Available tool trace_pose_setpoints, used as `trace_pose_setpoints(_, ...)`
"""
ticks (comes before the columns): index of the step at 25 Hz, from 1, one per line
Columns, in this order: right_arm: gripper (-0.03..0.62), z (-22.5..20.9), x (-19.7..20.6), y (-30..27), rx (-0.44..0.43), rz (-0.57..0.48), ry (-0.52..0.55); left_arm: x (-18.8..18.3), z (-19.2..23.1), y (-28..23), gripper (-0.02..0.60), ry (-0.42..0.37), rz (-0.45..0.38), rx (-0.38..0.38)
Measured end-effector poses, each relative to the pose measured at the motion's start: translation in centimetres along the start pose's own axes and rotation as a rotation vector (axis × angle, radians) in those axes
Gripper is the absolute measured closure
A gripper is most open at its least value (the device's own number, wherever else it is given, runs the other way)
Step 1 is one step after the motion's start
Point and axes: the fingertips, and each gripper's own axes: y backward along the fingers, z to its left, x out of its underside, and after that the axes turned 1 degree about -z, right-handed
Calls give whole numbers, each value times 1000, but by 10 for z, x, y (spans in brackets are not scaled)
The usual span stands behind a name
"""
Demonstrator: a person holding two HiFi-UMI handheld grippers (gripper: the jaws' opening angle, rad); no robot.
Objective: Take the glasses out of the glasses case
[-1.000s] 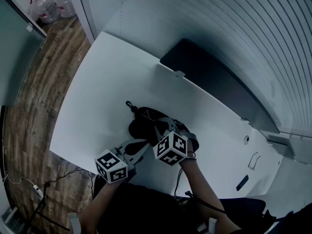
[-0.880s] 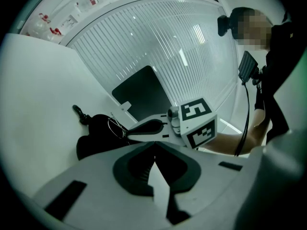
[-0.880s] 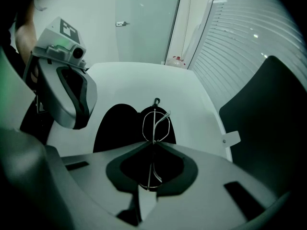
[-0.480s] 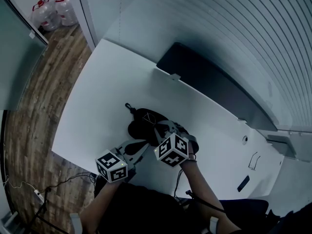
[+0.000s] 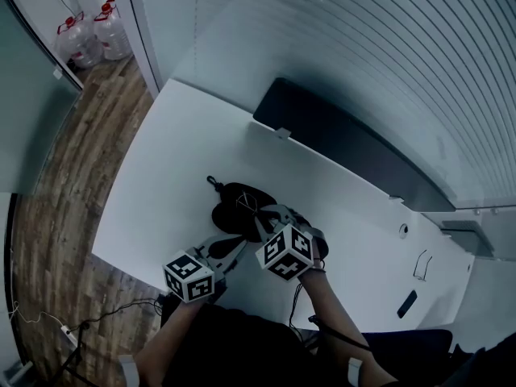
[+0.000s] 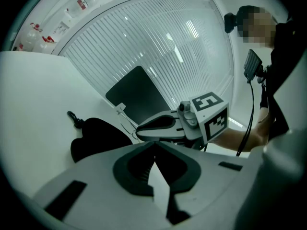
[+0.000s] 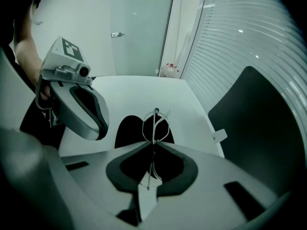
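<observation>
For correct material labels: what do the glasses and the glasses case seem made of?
The glasses look like thin metal wire, pale, slightly shiny: the rims are very fine lines. The glasses case looks like soft fabric or leatherette, matte black: no reflections, rounded outline.

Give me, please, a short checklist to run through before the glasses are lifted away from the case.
1. Grip: the right gripper is shut on the glasses, jaws closed on the thin wire frame: ok.
2. Glasses free of the glasses case: cannot tell; the frame shows in front of its dark inside.
3. Case lying open: ok.
4. Case steadied by the left gripper: cannot tell; its jaws are together beside the case, with no grip visible.
5. Free table left of the case for setting down: ok.
</observation>
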Motion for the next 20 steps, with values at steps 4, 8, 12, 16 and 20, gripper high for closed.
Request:
trace_pose_setpoints(4,559,2,-5,10,11,-18,-6,-3,-4,1,572,-26,1,-1)
trace_pose_setpoints(8,558,5,-7,18,16,-35,-10,-6,-6,1,571,-43,3,-1)
trace_pose_setpoints(12,559,9,-2,23,20,-36,-15,-5,-7,6,571,-61,6,-5)
trace_pose_setpoints(16,559,9,10,27,29,-32,-28,-5,-4,11,571,-105,20,-28)
trace_pose_setpoints(20,559,8,31,31,40,-9,-46,-3,-6,16,571,-122,34,-33)
